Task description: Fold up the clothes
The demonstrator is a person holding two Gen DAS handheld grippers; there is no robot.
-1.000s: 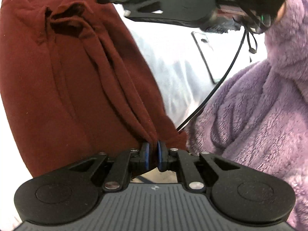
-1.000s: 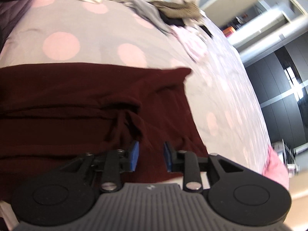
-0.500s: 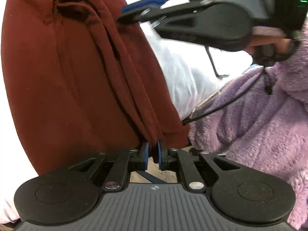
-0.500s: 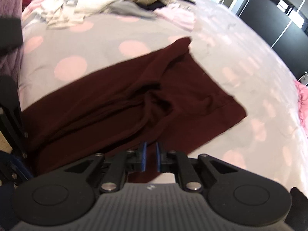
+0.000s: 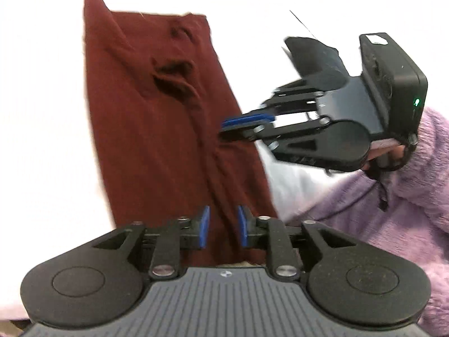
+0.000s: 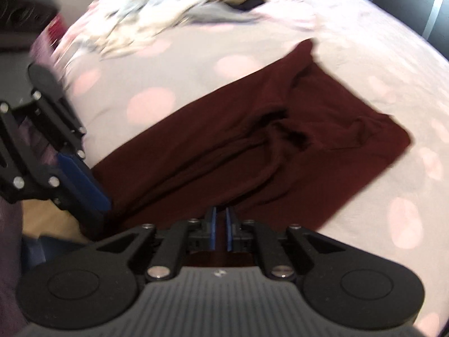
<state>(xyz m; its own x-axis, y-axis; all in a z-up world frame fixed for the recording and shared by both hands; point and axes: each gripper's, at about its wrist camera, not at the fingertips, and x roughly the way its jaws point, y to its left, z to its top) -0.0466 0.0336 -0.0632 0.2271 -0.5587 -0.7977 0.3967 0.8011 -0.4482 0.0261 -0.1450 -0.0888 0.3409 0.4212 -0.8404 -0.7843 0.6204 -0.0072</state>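
Observation:
A dark red garment [image 5: 157, 140] lies folded lengthwise on the bed, with a bunched ridge down its middle; it also shows in the right wrist view [image 6: 252, 146]. My left gripper [image 5: 223, 229] is open over the garment's near end, its blue pads apart with cloth between them but not pinched. My right gripper [image 6: 221, 231] is shut on the near edge of the red garment. It also shows in the left wrist view [image 5: 241, 126] at the garment's right edge. The left gripper also shows at the left of the right wrist view [image 6: 81, 185].
The bed [image 6: 174, 64] has a grey cover with pink dots. A heap of mixed clothes [image 6: 157, 8] lies at its far end. A purple fleece sleeve [image 5: 393, 202] fills the right of the left wrist view. Dark wardrobe doors [image 6: 415, 5] stand far right.
My left gripper has opened and let go of the garment's end. My right gripper has shut on the garment's edge. The garment now lies flatter and further away.

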